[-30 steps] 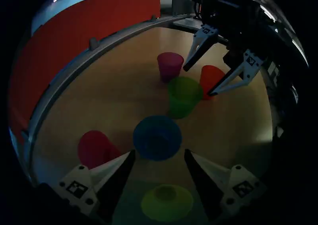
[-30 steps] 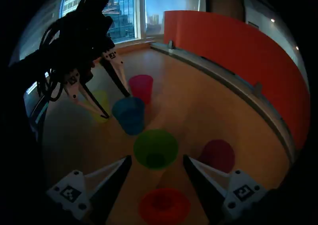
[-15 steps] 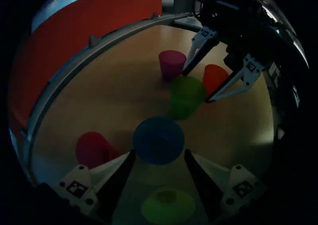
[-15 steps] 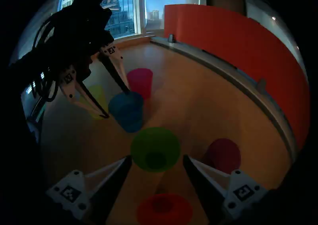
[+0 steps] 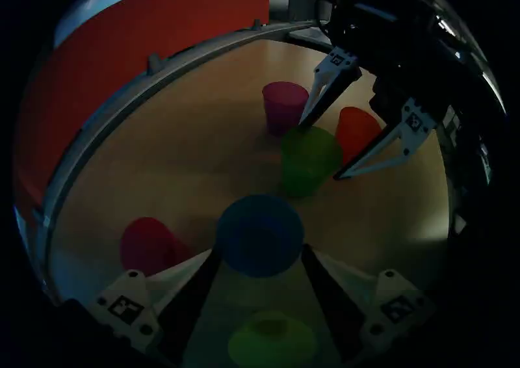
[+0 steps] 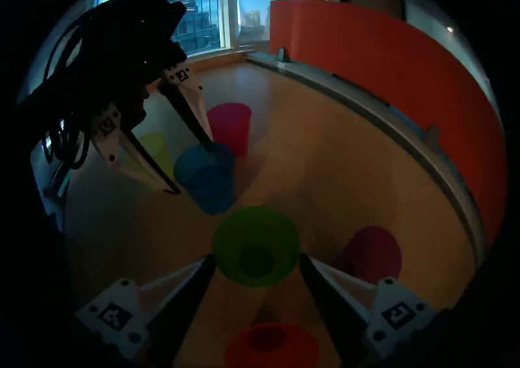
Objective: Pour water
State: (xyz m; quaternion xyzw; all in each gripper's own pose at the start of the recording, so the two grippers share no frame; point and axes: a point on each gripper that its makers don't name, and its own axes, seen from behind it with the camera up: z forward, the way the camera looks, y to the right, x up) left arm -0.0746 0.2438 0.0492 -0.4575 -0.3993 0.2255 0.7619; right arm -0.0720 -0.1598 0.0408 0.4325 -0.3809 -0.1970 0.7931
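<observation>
In the left gripper view a blue cup (image 5: 260,235) stands upright on the wooden table (image 5: 195,153), its rim just ahead of my open left gripper (image 5: 260,251), apart from both fingertips. Beyond it the green cup (image 5: 310,160) stands between the fingers of the right gripper (image 5: 320,150). In the right gripper view the green cup (image 6: 257,244) sits just in front of my open right gripper (image 6: 257,259), not touched. Farther off, the left gripper (image 6: 194,168) straddles the blue cup (image 6: 207,176). No water can be made out in the dim light.
Other cups stand around: a magenta one (image 5: 284,106), an orange-red one (image 5: 356,131), a dark red one (image 5: 144,244), a yellow-green one (image 5: 270,345). An orange partition (image 5: 130,49) with a grey rail edges the table. Windows (image 6: 195,23) lie behind the left gripper.
Both grippers have crept forward. The blue cup now sits closer between the left fingers and the green cup closer between the right fingers. No cup has moved.
</observation>
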